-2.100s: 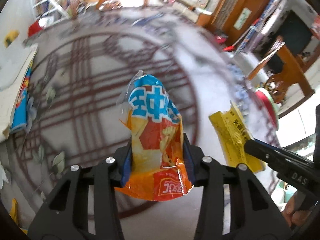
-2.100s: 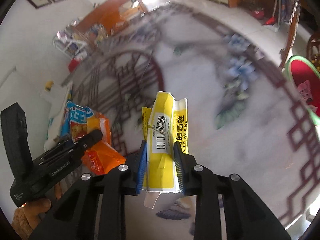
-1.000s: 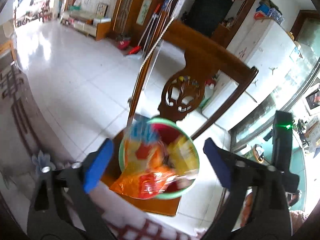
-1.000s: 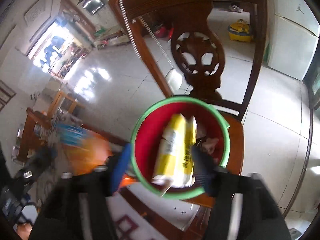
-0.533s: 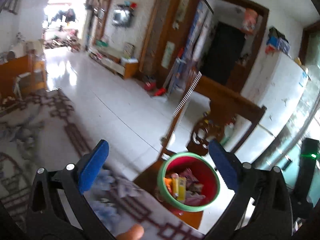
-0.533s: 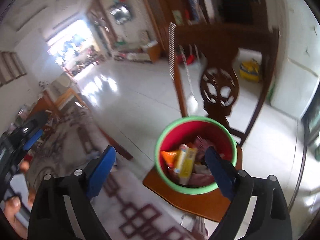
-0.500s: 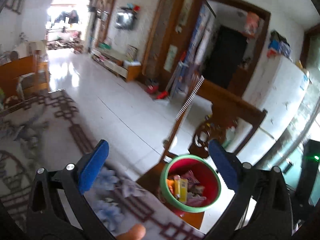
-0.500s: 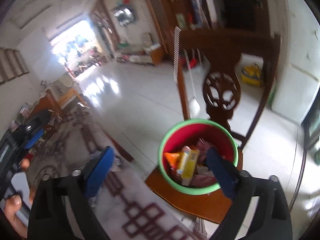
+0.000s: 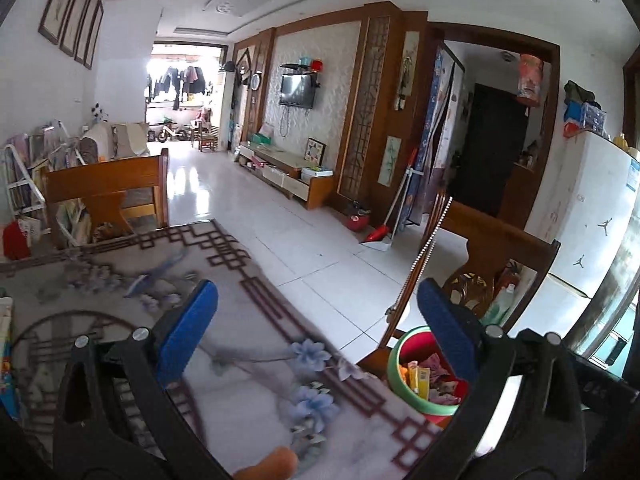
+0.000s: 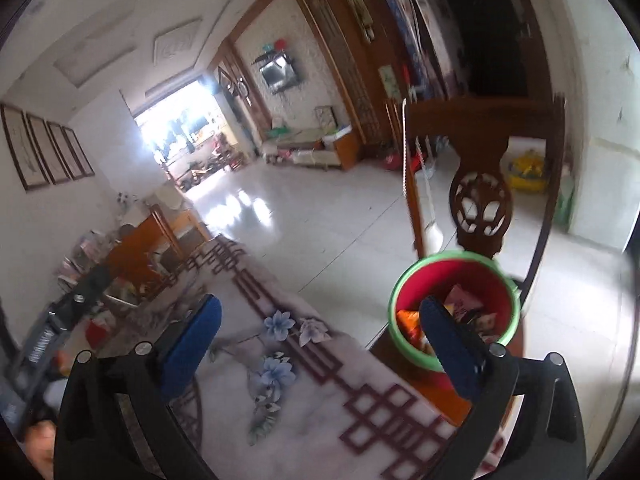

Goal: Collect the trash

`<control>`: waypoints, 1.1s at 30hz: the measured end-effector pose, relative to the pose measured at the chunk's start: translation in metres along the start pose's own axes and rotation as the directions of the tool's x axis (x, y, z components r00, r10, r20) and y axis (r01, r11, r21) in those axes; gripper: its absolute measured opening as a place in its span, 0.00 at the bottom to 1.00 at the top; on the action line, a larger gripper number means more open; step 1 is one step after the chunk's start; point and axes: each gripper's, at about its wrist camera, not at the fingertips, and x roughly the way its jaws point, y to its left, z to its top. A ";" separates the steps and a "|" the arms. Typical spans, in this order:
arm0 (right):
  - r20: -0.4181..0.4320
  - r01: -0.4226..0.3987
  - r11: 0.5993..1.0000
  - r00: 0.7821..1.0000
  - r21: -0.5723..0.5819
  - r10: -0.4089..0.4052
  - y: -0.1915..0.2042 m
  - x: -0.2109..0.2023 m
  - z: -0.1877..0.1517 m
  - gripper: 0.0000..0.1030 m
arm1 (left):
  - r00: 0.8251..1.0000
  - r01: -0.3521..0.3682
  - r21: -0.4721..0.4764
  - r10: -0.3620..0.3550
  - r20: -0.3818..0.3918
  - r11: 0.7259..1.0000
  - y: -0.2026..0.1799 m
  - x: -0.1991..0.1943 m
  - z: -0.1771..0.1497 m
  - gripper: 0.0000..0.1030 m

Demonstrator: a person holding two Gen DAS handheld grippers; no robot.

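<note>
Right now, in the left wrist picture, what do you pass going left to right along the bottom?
Left blue pad → blue flowers on the tablecloth → red bucket with green rim → right blue pad.

We hold our left gripper (image 9: 316, 332) with its jaws spread wide and nothing between the blue pads (image 9: 188, 330). Our right gripper (image 10: 320, 344) is also spread wide and empty, tilted downward. A fingertip (image 9: 268, 464) shows below the left gripper.
</note>
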 end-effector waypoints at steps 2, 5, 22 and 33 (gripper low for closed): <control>0.054 0.032 0.997 0.998 -0.069 -0.029 0.016 -0.010 -0.007 0.93 | 1.000 -0.021 0.001 0.021 0.003 1.000 0.007 -0.010 -0.001 0.95; 0.104 0.048 0.986 0.994 -0.159 -0.032 0.041 -0.018 -0.018 0.93 | 0.998 -0.054 -0.001 0.054 0.017 0.999 0.019 -0.025 -0.004 0.95; 0.055 -0.073 0.949 0.994 -0.307 0.094 0.107 -0.022 -0.055 0.93 | 0.982 -0.191 -0.092 0.191 -0.009 0.977 0.077 -0.066 -0.010 0.95; 0.030 -0.090 0.943 0.994 -0.320 0.105 0.112 -0.020 -0.059 0.93 | 0.979 -0.206 -0.099 0.205 -0.012 0.974 0.082 -0.071 -0.011 0.95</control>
